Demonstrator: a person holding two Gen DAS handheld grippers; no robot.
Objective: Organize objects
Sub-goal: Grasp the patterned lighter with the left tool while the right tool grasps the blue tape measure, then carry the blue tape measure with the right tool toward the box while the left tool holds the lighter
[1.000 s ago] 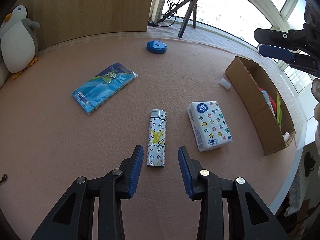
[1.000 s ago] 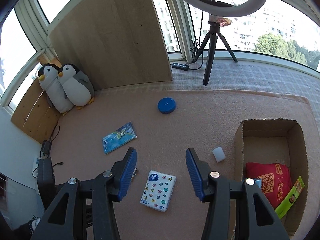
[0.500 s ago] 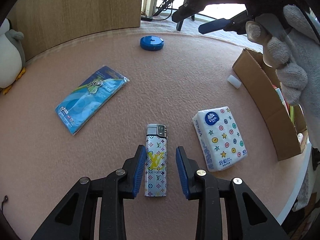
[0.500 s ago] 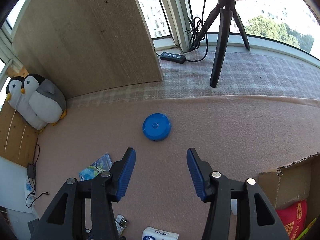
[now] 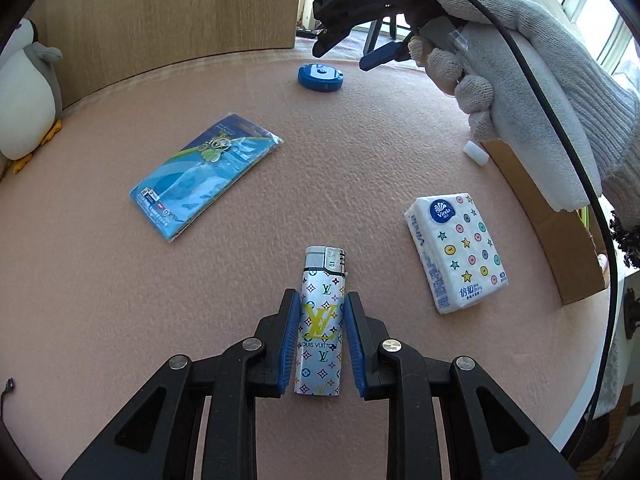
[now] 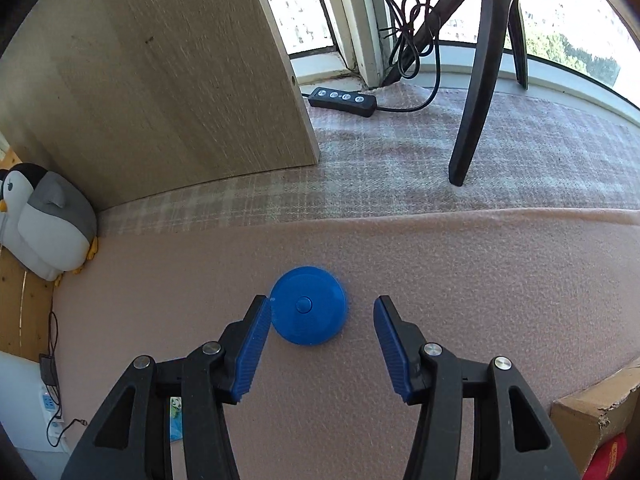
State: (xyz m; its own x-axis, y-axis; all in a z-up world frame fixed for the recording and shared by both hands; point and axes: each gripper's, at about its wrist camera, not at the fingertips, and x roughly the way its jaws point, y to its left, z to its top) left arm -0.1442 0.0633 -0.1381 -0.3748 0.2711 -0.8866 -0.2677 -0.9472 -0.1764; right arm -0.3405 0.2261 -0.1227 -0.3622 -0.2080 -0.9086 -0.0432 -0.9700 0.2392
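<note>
Left tool (image 5: pixel 320 340) clamps lighter (image 5: pixel 321 320); right tool (image 6: pixel 318 344) spread around blue disc (image 6: pixel 307 305).

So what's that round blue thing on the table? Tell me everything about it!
The round blue thing is a flat disc, like a puck, in smooth shiny plastic, with a small round button in the middle of its top. It lies flat on the pink fuzzy table cover, near the far edge. The right gripper is open around it: one blue finger sits right at its edge, the other is well clear. From the left camera it shows as a low disc under that gripper.
</note>
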